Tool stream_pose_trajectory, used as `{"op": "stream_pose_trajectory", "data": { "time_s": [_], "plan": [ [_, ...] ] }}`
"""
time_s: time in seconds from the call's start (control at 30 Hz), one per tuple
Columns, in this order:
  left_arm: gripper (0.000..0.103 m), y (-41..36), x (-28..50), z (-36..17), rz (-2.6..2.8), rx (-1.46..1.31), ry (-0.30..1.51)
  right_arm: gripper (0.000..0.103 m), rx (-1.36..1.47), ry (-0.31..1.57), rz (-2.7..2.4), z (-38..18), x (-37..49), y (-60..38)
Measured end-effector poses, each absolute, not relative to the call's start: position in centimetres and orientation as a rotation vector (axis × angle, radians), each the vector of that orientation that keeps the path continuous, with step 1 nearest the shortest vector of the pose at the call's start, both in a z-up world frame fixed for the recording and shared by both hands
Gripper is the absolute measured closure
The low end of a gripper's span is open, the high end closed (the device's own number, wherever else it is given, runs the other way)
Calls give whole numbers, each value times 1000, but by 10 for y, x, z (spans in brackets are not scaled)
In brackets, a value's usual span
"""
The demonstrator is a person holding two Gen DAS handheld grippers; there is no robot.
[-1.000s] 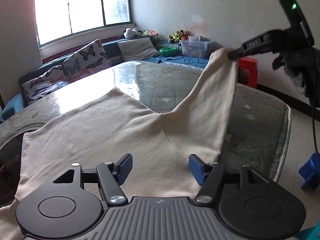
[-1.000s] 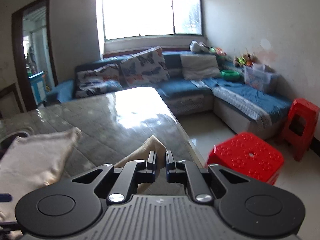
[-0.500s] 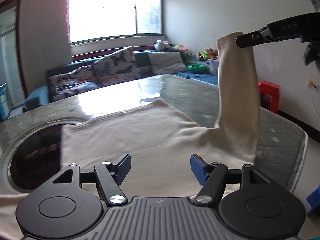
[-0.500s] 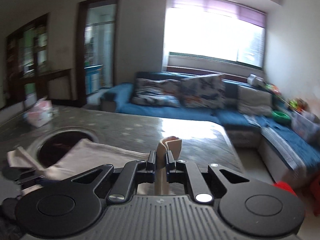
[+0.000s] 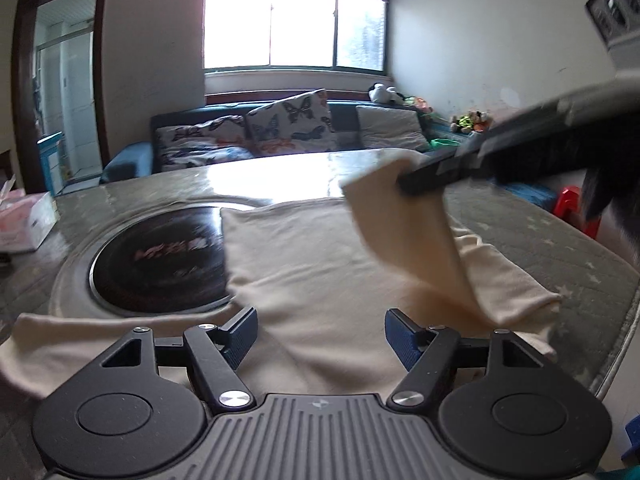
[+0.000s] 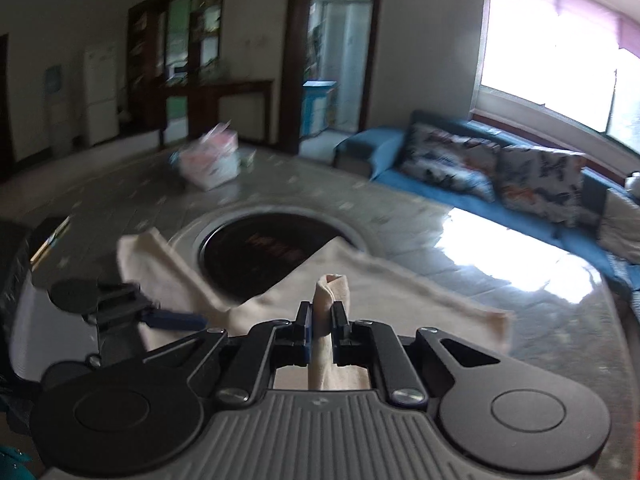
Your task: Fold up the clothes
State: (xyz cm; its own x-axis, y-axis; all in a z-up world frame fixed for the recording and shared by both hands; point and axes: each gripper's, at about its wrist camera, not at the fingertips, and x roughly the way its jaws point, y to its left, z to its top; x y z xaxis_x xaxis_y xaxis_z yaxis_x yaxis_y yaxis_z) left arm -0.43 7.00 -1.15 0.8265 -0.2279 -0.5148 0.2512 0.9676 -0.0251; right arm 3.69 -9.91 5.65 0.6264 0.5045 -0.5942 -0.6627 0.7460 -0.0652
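Grey stone table is draped with a cream garment, spread just ahead of the left gripper, whose fingers are held wide apart above it. One sleeve is pinched tight between the right gripper fingers and held raised over the cloth.

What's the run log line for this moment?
step: fold sleeve inward | right gripper: shut on sleeve, lifted over cream shirt | left gripper: open, above shirt | table: shirt partly covers round cooktop
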Motion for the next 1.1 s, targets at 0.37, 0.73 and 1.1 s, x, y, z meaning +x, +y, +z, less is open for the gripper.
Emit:
{"op": "stream_pose_trajectory", "data": {
  "time_s": [0.37,0.73,1.1],
  "plan": [
    [29,68,-13,-2,-244,55,521,75,-330,612,671,53,26,-132],
    [38,36,11,-10,-325,87,550,75,-252,802,577,0,16,-207],
    [62,34,34,-17,-320,76,606,76,-207,747,573,5,35,-217]
  ]
}}
